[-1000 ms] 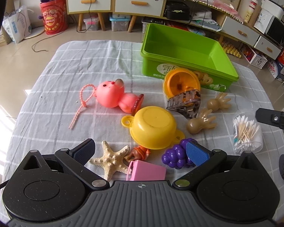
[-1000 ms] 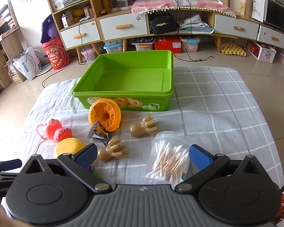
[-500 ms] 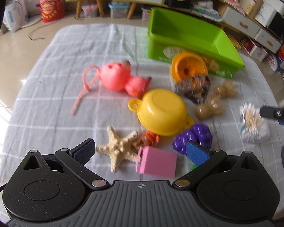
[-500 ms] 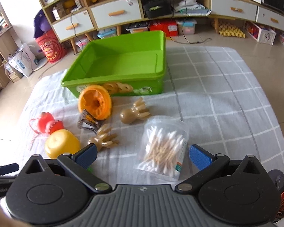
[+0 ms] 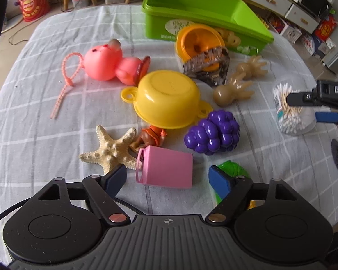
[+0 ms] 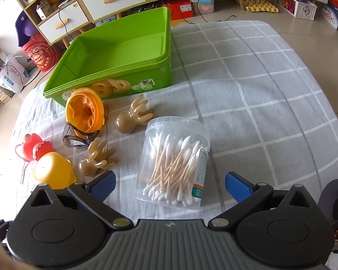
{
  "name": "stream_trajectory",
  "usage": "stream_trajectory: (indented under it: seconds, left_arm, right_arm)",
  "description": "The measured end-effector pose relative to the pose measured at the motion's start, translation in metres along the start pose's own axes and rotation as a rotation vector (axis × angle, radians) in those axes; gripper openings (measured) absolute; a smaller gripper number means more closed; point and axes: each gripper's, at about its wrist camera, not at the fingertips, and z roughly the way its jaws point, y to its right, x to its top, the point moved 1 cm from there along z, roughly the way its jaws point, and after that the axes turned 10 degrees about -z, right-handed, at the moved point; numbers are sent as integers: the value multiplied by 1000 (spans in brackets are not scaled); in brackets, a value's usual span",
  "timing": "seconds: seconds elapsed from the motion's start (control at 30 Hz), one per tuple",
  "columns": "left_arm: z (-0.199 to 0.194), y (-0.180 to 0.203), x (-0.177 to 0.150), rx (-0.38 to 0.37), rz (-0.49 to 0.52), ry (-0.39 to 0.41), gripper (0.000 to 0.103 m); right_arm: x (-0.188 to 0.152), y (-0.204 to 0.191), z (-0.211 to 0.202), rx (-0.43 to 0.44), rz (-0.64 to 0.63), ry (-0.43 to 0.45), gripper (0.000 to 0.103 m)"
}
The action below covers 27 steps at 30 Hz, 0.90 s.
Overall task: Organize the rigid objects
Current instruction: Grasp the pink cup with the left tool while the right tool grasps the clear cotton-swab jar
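An empty green bin stands at the far side of the cloth-covered table; it also shows in the left wrist view. My left gripper is open, its pads on either side of a pink cup lying on its side. A starfish, purple grapes and an upturned yellow bowl lie around it. My right gripper is open, its pads on either side of a clear jar of cotton swabs. That jar shows at the right in the left wrist view.
A pink rubber toy, an orange cup, a hair clip, two tan hand-shaped toys, a small orange figure and a green toy crowd the cloth. Cabinets and boxes stand behind the table.
Both grippers moved forward and down. The pink cup now lies between my left pads, and the swab jar between my right pads. Both stay open.
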Motion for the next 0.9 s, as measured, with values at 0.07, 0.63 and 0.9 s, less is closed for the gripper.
stream_trajectory:
  seconds: [0.07, 0.63, 0.9]
  left_arm:
    - [4, 1, -1, 14, 13, -7, 77]
    - [10, 11, -5, 80, 112, 28, 62]
    - [-1, 10, -1, 65, 110, 83, 62]
  right_arm:
    - [0, 0, 2, -5, -1, -3, 88]
    - [-4, 3, 24, -32, 26, -57, 82]
    - [-6, 4, 21, 11, 40, -36, 50]
